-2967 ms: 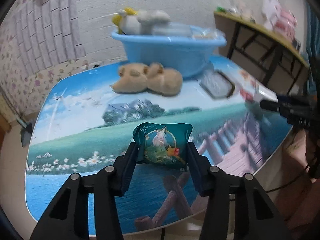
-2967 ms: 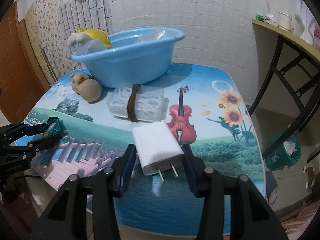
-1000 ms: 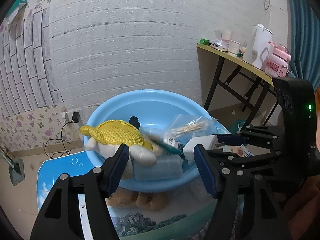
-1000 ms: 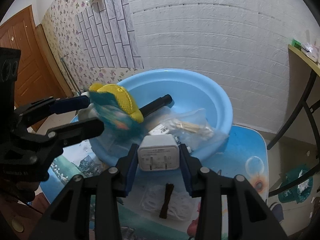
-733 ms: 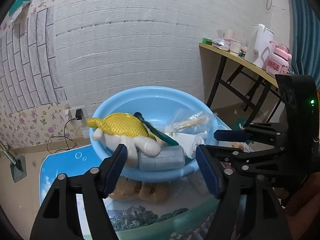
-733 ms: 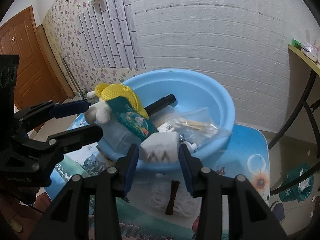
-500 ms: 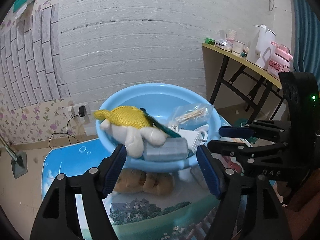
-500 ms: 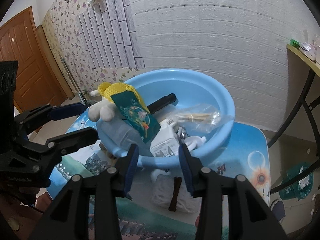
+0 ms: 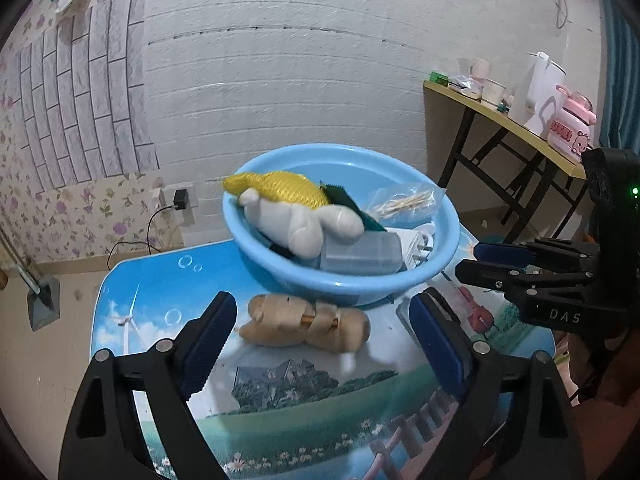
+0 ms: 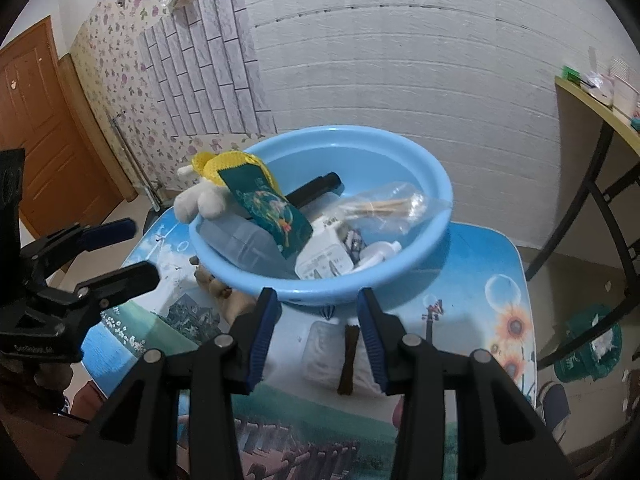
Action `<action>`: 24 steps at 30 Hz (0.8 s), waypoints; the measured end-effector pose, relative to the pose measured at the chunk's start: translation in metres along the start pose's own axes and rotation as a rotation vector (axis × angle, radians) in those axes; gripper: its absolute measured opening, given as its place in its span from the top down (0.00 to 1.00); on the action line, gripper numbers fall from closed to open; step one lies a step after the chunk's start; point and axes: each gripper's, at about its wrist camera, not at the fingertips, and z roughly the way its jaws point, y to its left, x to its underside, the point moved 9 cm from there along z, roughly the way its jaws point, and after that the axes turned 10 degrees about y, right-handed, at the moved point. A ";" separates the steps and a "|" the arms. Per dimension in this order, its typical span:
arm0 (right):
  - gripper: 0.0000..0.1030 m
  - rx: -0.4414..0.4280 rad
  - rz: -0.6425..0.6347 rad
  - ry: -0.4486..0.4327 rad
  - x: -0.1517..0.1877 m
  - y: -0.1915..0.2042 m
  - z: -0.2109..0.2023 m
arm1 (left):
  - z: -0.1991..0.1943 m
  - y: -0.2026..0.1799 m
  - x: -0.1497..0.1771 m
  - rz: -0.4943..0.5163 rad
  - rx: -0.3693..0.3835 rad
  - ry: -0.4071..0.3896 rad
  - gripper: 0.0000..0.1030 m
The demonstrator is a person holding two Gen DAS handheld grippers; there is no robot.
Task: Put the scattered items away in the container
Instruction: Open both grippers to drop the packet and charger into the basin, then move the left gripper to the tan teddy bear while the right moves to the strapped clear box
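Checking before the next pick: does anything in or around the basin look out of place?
The white plush toy with the yellow net lies across the blue basin's rim, partly hanging outside. A tan plush and a clear packet tied with a brown band are on the table, not in the basin.

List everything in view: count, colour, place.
basin: 1, light blue, on the table
plush toy: 1, white with yellow mesh, in basin
snack packet: 1, dark green, in basin
charger: 1, white, in basin
clear bag of sticks: 1, in basin
black cylinder: 1, in basin
brown plush: 1, tan, on table beside basin
clear tied packet: 1, brown tie, on table
table: 1, printed blue
left gripper: black, jaws opening, empty
right gripper: black, empty
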 end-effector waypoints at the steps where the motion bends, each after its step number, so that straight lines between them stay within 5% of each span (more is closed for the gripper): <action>1: 0.60 0.002 0.007 0.003 0.002 -0.001 0.000 | 0.000 0.001 0.002 -0.003 -0.001 0.004 0.13; 8: 0.57 0.003 0.056 0.054 0.017 -0.007 0.013 | 0.008 0.011 0.017 -0.038 -0.021 0.051 0.07; 10: 0.43 0.001 0.074 0.074 0.021 -0.009 0.018 | 0.012 0.014 0.022 -0.051 -0.028 0.071 0.06; 14: 0.36 0.010 0.090 0.103 0.029 -0.012 0.025 | 0.022 0.020 0.030 -0.081 -0.035 0.123 0.06; 18: 0.16 0.028 0.107 0.142 0.035 -0.019 0.035 | 0.031 0.025 0.037 -0.109 -0.040 0.165 0.05; 24: 0.15 0.063 0.099 0.177 0.044 -0.024 0.044 | 0.039 0.031 0.044 -0.136 -0.037 0.197 0.05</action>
